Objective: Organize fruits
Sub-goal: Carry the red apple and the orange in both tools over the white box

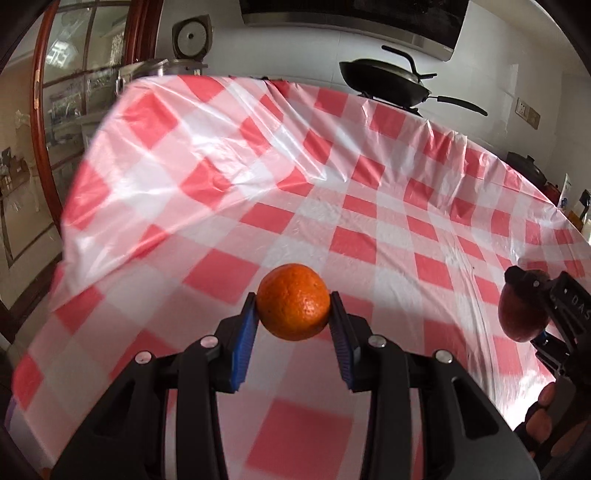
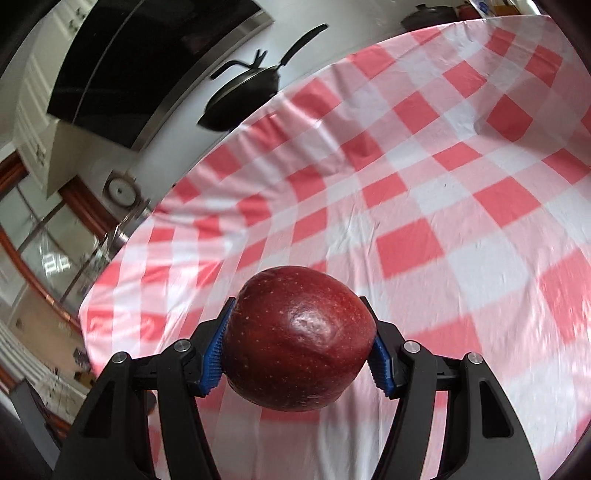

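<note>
Closest to the left wrist camera, your left gripper (image 1: 293,321) has its two blue pads pressed against the sides of a small orange (image 1: 293,302), so the jaws are clamped on the fruit. The orange sits at the very tips of the fingers, gripped across its widest part. It hangs above the red and white checked tablecloth (image 1: 332,206) and does not touch it.

In the right wrist view, your right gripper (image 2: 297,345) is closed in the same way on a dark red apple (image 2: 297,339). The apple is much larger, so the jaws stand wider, with the ribbed blue pads biting into its flanks. It too is held clear of the cloth. A pale glossy patch shows on its upper skin.

From the left camera, the apple and the right gripper appear at the far right edge, well apart from the orange. Holding one fruit per gripper probably lets you carry both at once to wherever they belong.

No bowl, basket or tray is visible in either view, so the destination cannot be told. The cloth is thin, shiny plastic, rumpled at the far left. Beyond the table stand a black wok (image 1: 388,79) on a stove, a range hood (image 1: 351,18) above it, and a rice cooker (image 1: 192,40) to the left.
</note>
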`<state>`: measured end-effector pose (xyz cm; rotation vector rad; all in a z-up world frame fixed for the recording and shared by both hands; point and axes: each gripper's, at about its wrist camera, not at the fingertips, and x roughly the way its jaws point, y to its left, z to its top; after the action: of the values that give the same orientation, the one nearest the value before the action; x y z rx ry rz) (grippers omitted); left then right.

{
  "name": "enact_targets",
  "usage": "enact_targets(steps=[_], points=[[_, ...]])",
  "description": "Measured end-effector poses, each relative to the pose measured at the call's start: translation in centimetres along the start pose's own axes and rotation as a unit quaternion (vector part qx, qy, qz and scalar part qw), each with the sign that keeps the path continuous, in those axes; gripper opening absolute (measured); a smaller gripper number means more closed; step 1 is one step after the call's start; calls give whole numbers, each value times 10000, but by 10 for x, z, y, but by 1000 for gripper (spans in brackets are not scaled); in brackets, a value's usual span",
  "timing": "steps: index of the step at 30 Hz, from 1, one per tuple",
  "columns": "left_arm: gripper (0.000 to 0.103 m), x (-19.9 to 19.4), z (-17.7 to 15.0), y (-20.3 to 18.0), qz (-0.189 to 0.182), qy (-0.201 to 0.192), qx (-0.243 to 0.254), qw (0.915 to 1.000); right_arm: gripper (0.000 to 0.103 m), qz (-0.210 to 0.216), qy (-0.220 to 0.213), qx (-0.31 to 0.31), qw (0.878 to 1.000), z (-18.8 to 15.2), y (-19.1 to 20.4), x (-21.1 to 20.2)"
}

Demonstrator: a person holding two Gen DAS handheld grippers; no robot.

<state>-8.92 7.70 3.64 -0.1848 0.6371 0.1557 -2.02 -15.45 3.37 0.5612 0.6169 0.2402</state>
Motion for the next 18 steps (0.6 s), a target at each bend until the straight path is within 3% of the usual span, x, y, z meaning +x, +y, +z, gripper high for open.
enact_targets(steps=[5,13,18], points=[[38,-20,-12,17,114,-41,92,9999,62,9,105,-349,9993,-18,14,-17],[39,-19,-25,47,221,146,-79,9996,62,44,493,-759,9959,-44,26,-19],[39,-31,-35,57,355,77,37,9993,63,313,745,-1222,9892,-66,53,-26]])
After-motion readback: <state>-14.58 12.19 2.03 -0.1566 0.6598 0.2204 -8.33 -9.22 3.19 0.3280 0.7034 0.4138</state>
